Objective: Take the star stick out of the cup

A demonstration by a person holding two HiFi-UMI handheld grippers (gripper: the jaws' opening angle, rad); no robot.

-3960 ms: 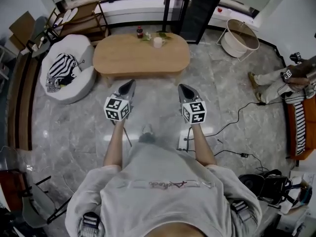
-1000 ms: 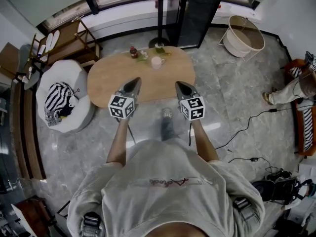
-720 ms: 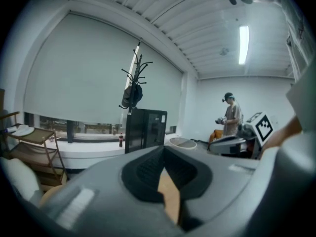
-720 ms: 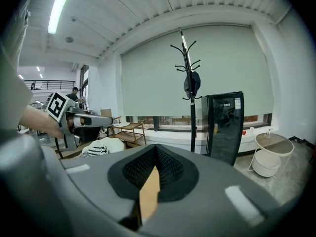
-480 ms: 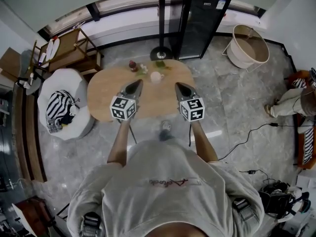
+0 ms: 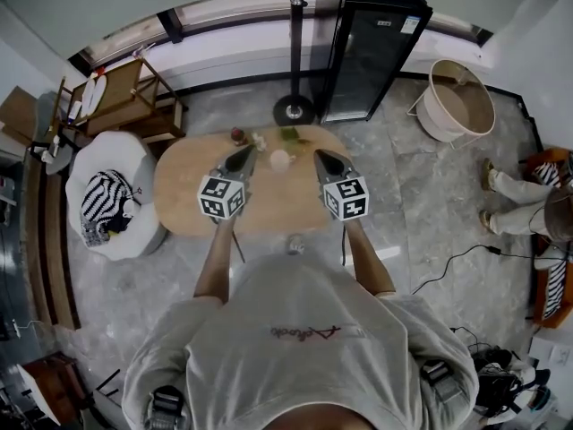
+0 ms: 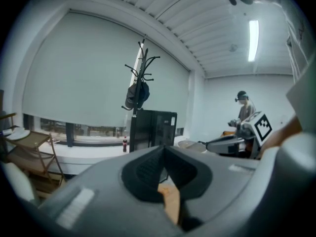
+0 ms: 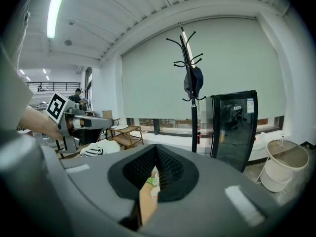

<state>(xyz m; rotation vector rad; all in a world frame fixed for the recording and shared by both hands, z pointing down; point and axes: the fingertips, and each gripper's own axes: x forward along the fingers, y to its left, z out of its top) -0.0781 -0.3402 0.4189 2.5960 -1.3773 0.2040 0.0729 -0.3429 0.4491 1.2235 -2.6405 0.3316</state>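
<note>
We held both tongs over the oval wooden bench point(image 6: 183, 195), pointing toward its far side. The left tongs point(image 6: 240, 158) had their jaws pressed together with nothing between them, and the right tongs point(image 6: 320, 158) were closed and empty as well. The white cup point(image 6: 280, 159) stood on the far part of the bench, between the two tips in the head view, and neither touched it. The star stick was too small for us to make out. A dark bottle point(image 6: 237, 135) stood near the far edge, left of the cup.
</note>
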